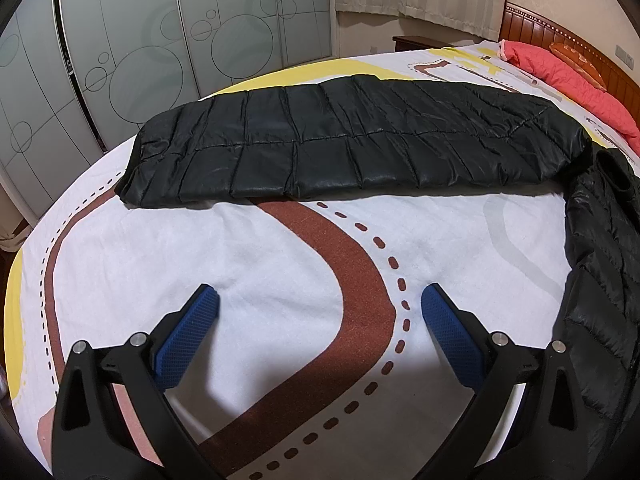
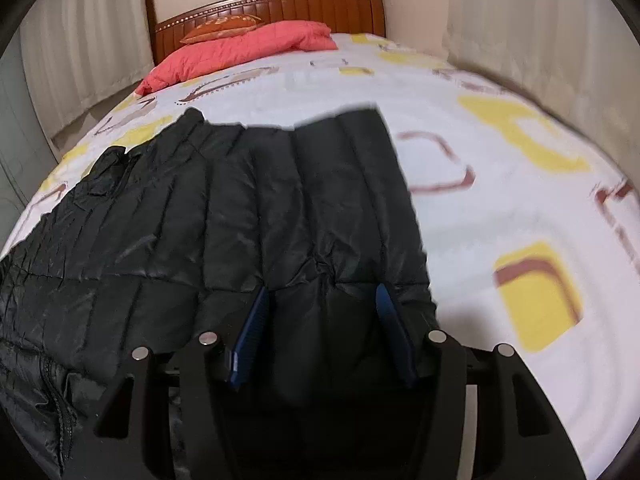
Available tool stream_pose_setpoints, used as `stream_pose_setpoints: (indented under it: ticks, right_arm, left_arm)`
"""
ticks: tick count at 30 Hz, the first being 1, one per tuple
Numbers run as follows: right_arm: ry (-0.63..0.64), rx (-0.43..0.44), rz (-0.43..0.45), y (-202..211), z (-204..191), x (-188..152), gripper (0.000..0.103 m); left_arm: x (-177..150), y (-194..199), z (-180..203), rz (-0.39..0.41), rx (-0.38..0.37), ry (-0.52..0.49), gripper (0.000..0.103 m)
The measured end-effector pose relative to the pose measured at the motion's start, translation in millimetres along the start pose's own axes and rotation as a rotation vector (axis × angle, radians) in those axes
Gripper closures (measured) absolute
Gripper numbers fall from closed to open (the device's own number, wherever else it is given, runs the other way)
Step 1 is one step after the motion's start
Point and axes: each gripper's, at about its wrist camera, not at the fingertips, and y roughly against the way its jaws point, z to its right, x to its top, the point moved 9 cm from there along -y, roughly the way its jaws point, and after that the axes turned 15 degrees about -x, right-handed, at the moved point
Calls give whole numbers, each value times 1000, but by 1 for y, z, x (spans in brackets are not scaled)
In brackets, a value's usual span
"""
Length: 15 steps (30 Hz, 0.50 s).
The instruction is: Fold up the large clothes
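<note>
Two views show one long black quilted puffer coat [image 1: 352, 140] lying on a bed with a white cover printed in brown bands and yellow patches [image 1: 280, 264]. In the left wrist view the coat stretches as a flat folded band from about 9 o'clock to 3 o'clock across the upper half of the picture, then turns down along the right edge toward 4 o'clock. The left gripper [image 1: 320, 320] hangs over bare bedcover at 6 o'clock, well short of the coat; its blue textured pads [image 1: 188, 340] stand wide apart with nothing between them.

In the right wrist view the coat [image 2: 224, 216] fills the left and centre, its far hem near 12 o'clock and a zip running down at 8 o'clock. The right gripper [image 2: 320, 320] sits at 6 o'clock with its blue fingers [image 2: 250, 340] spread on either side of a puckered ridge of the black fabric. The cloth lies between them, but the picture is blurred and I cannot tell whether the fingers actually pinch it.

At the head of the bed, near 11 o'clock in that view, a coral-pink quilted garment [image 2: 240, 50] lies in front of an orange cushion [image 2: 224, 26] and a ribbed wooden headboard [image 2: 280, 6]. Frosted wardrobe doors with circle outlines [image 1: 140, 40] stand at 10 o'clock in the left view.
</note>
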Motion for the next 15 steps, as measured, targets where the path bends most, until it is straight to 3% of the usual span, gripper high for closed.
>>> stream_pose_setpoints:
  ticks: [3, 6, 10, 15]
  right_arm:
    - [-34, 8, 24, 8, 2, 1, 45]
    - [29, -3, -29, -18, -6, -17, 41]
    - [-19, 14, -40, -1, 2, 0, 42]
    - [-79, 30, 26, 6, -2, 36, 41]
  left_arm:
    - [1, 0, 0, 2, 2, -1, 2]
    - [1, 0, 0, 2, 1, -1, 2]
    - [1, 0, 1, 3, 2, -2, 2]
    - [1, 0, 0, 2, 3, -2, 2]
